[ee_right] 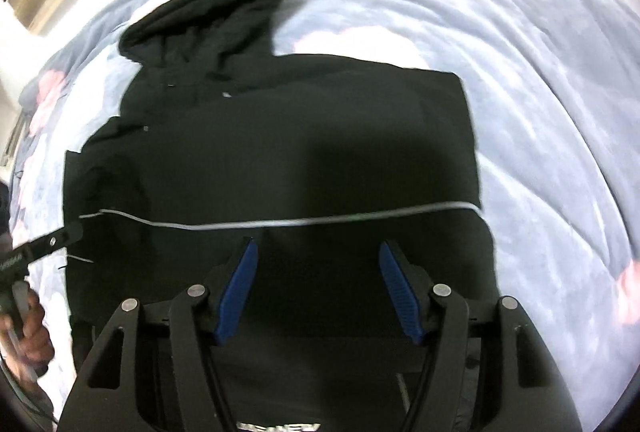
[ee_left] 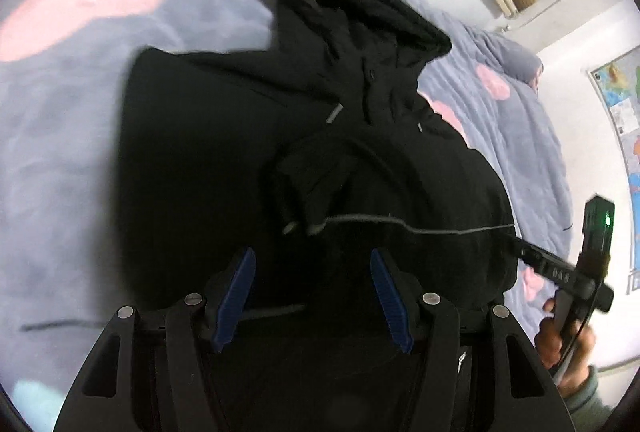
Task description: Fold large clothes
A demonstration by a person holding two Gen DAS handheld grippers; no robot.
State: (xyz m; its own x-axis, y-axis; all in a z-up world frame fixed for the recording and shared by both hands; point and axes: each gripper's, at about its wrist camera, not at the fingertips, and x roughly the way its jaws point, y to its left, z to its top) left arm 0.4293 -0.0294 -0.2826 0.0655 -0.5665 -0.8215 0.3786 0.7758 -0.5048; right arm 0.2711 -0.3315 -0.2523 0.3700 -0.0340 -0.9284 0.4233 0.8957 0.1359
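Both grippers, left gripper (ee_left: 312, 296) and right gripper (ee_right: 318, 292), are hovering open, empty; soft, limp black hoodie (ee_right: 280, 136) is best pinched at its hem corners

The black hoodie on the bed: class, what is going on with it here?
A person is folding a black hoodie spread on a grey quilt with pink patches, using a pair of tongs in each hand. The sides look already folded in, hood still out flat. Both the left tongs and right tongs are open above the lower part of the hoodie, gripping nothing.
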